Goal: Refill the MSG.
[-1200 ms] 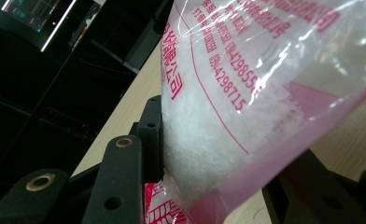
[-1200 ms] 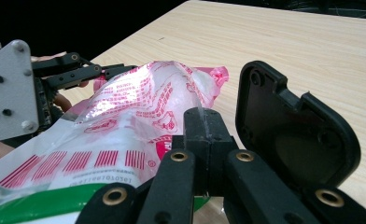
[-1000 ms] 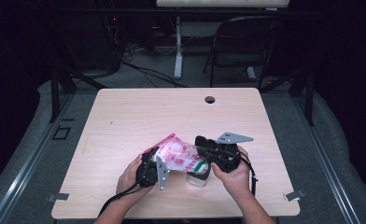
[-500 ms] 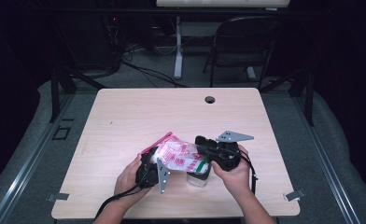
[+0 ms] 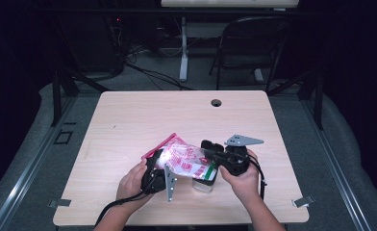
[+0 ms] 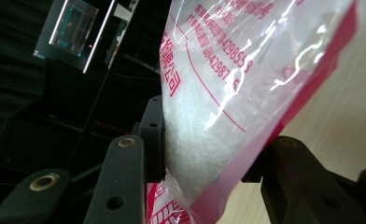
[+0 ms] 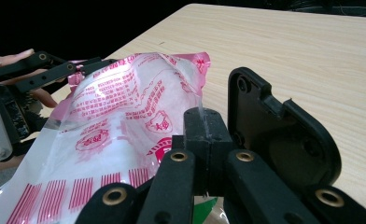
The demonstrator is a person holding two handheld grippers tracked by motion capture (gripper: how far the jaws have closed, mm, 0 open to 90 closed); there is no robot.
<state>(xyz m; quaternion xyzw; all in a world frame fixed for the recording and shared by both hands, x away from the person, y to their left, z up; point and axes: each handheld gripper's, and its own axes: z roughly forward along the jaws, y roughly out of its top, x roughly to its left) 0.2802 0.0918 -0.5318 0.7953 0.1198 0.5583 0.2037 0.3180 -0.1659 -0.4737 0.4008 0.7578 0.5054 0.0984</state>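
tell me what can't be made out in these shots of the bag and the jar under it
- Jar, high view: the bag hangs over it, hiding its mouth and contents.
- Bag's print, high view: too small to read; in the left gripper view the frame edge cuts it off.
- Right gripper, right gripper view: jaws shut on a thin edge of the bag; how much film is pinched is hidden.
- Jar's green label: cut off by the bottom edge.

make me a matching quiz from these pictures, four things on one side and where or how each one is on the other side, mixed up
Things:
1. left gripper
2. right gripper
3. clear jar
4. round hole

States:
A. near the far edge of the table
B. jaws closed on the bulky, powder-filled part of the bag
C. on the table under the bag, between the two hands
D. jaws pinched tight on a thin clear edge of the bag

Pairs: 1-B, 2-D, 3-C, 4-A
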